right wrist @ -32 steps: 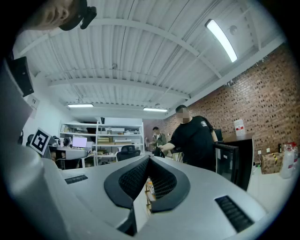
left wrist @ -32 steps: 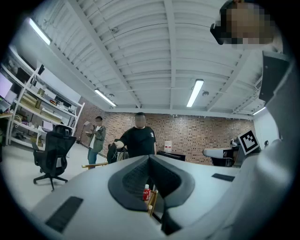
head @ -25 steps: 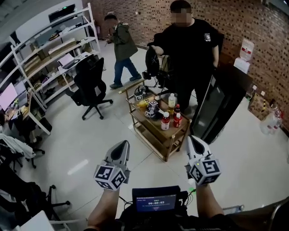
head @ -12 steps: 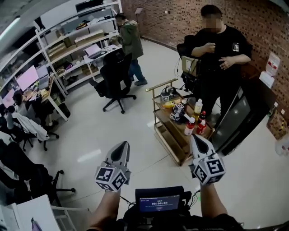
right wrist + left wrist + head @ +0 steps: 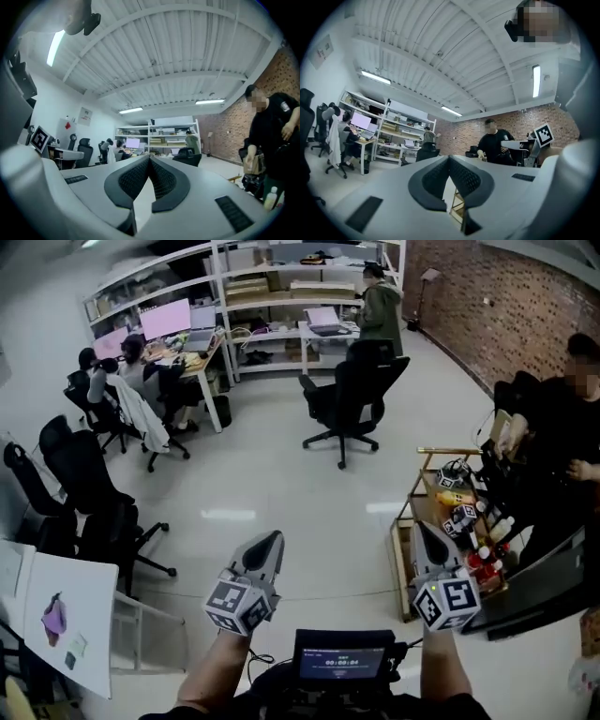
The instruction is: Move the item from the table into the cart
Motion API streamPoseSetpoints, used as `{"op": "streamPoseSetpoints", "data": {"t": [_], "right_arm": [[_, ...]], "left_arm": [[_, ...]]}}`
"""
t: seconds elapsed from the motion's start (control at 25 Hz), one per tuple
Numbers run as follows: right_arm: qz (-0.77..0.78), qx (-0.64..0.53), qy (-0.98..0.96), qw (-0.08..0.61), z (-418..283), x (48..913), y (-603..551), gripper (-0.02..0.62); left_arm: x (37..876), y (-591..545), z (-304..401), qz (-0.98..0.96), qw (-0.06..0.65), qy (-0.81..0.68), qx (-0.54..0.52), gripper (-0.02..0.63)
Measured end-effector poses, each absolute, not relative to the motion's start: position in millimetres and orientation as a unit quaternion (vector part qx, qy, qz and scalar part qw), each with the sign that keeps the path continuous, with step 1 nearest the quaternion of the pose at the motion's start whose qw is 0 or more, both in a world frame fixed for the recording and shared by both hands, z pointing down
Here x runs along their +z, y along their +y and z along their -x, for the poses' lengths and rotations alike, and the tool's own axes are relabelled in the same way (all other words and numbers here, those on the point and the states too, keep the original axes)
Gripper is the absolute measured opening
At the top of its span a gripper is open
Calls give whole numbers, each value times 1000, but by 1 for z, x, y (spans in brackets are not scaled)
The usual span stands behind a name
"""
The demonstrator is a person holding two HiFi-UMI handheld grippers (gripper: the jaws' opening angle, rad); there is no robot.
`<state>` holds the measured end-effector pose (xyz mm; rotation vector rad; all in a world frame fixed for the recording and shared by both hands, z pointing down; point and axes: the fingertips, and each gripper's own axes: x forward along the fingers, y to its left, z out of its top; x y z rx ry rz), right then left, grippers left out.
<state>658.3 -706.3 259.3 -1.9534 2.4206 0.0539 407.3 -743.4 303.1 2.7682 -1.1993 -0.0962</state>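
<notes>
The wooden cart [image 5: 405, 521] stands at the right edge of the head view, with several bottles and marker cubes on its top shelf. A white table [image 5: 89, 582] shows at the lower left, and a small purple item [image 5: 53, 618] lies on it. My left gripper [image 5: 272, 542] and right gripper [image 5: 422, 527] are held level over the floor between table and cart. Both are shut with nothing in them. In the left gripper view the pads [image 5: 461, 176] meet at the tip, and part of the cart frame [image 5: 457, 208] shows below them. The right gripper [image 5: 149, 158] points toward the far shelves.
A person in black [image 5: 562, 427] stands beside the cart. Black office chairs stand mid-floor [image 5: 352, 399] and at the left [image 5: 89, 498]. Desks with monitors and seated people [image 5: 141, 343] and shelving [image 5: 281, 287] line the back. A dark panel [image 5: 544, 582] leans at the right.
The whole view has swung left: the cart slid from the centre to the right edge, and the white table with the purple item came into sight. Both grippers stayed shut.
</notes>
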Motion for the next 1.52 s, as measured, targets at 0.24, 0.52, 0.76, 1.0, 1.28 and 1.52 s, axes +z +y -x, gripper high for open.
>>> {"op": "streamPoseSetpoints", "data": {"t": [0.24, 0.52, 0.76, 1.0, 1.28, 1.52], "right_arm": [[522, 12, 853, 23, -568, 259, -800, 5], [387, 14, 921, 30, -417, 262, -877, 5], [299, 21, 953, 33, -225, 265, -881, 5], [225, 13, 973, 49, 12, 276, -850, 5], [100, 16, 994, 35, 230, 297, -807, 5], [-15, 10, 999, 36, 388, 299, -780, 5]], "left_arm": [[293, -778, -315, -857, 50, -512, -34, 0], [298, -775, -177, -774, 54, -630, -26, 0], [299, -725, -6, -694, 35, -718, -28, 0], [310, -643, 191, -636, 25, -770, -29, 0], [339, -570, 357, -538, 32, -841, -42, 0], [333, -520, 473, -429, 36, -900, -67, 0]]}}
